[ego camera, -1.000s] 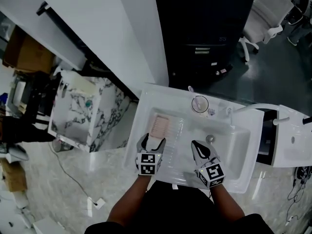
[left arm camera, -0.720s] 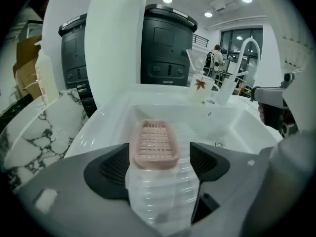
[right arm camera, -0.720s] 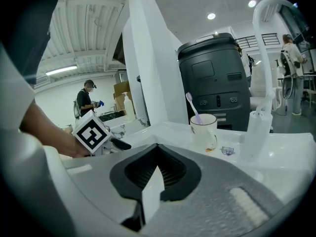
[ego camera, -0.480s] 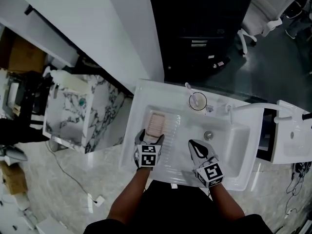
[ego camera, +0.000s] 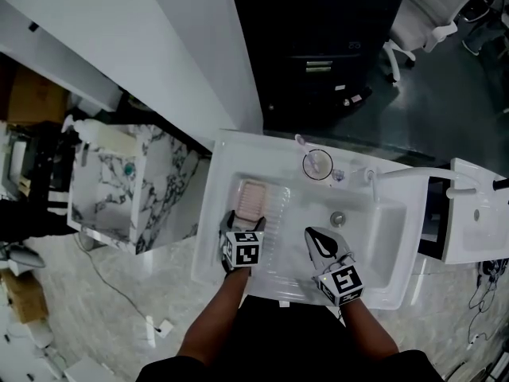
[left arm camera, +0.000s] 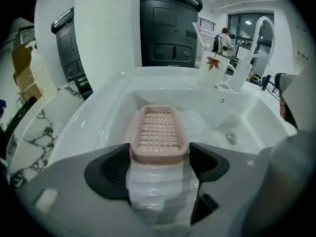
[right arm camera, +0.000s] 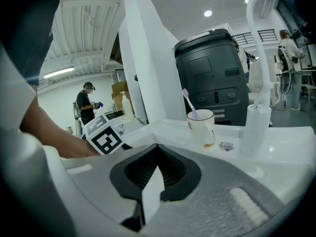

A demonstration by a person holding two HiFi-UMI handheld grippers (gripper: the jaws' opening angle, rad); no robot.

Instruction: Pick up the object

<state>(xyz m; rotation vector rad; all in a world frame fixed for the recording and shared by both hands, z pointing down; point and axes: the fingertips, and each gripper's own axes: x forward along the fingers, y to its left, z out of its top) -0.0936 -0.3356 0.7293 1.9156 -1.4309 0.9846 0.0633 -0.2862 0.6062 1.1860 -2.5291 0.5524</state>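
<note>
Now our left gripper (ego camera: 244,220), jaws just spread wider, straddles the pink soap dish (left arm camera: 159,132) inside the sink (ego camera: 383,241); our right gripper (ego camera: 318,234) hangs over its basin, jaws together.

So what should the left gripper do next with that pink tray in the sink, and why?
Probably ease the left gripper a little forward and down, then close. Its jaws have just been opening and stand wide; the pink soap dish has only its near end between them, pads not yet pressing it.
</note>
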